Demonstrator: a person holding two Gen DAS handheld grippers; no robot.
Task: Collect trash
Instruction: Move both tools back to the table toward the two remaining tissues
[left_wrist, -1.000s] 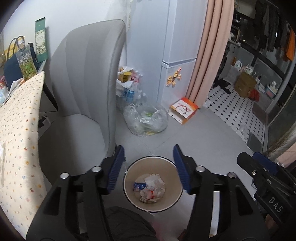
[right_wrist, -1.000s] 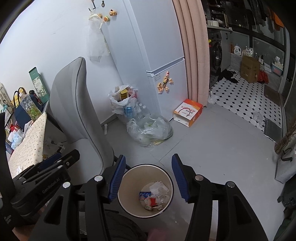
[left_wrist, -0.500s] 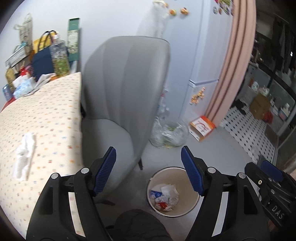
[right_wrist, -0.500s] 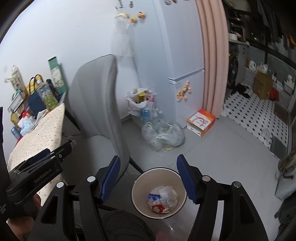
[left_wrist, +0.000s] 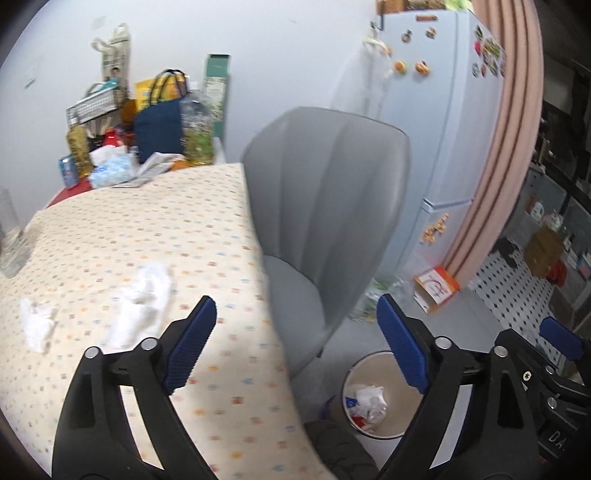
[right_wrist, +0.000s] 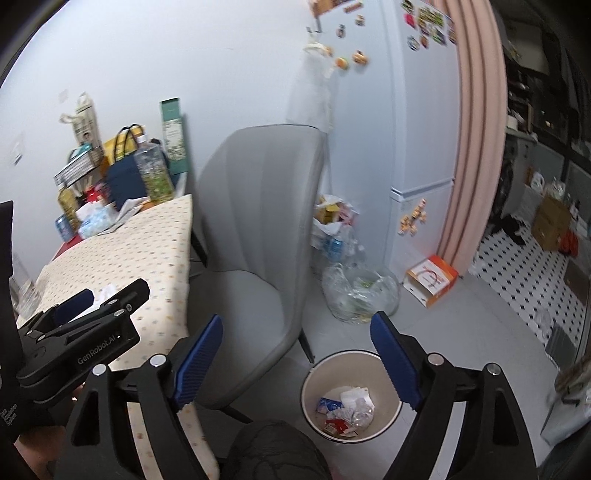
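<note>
A round cream trash bin (left_wrist: 386, 421) (right_wrist: 384, 421) stands on the grey floor and holds crumpled wrappers and paper. Two crumpled white tissues lie on the dotted tablecloth: a larger one (left_wrist: 142, 304) and a smaller one (left_wrist: 37, 325) further left. My left gripper (left_wrist: 295, 345) is open and empty, over the table's right edge, with the larger tissue just ahead-left of its left finger. My right gripper (right_wrist: 295, 360) is open and empty, above the floor beside the bin. The left gripper's body (right_wrist: 79, 332) shows at the left of the right wrist view.
A grey chair (left_wrist: 325, 206) (right_wrist: 258, 236) stands between the table (left_wrist: 155, 229) and the white fridge (right_wrist: 417, 147). Bags and bottles (left_wrist: 162, 125) crowd the table's far end; a glass (left_wrist: 11, 240) stands at its left. Clear trash bags (right_wrist: 360, 291) and an orange box (right_wrist: 430, 280) lie on the floor.
Both grippers have risen and swung left, away from over the bin. The left wrist view now takes in the tabletop and both tissues. Both stayed open.
</note>
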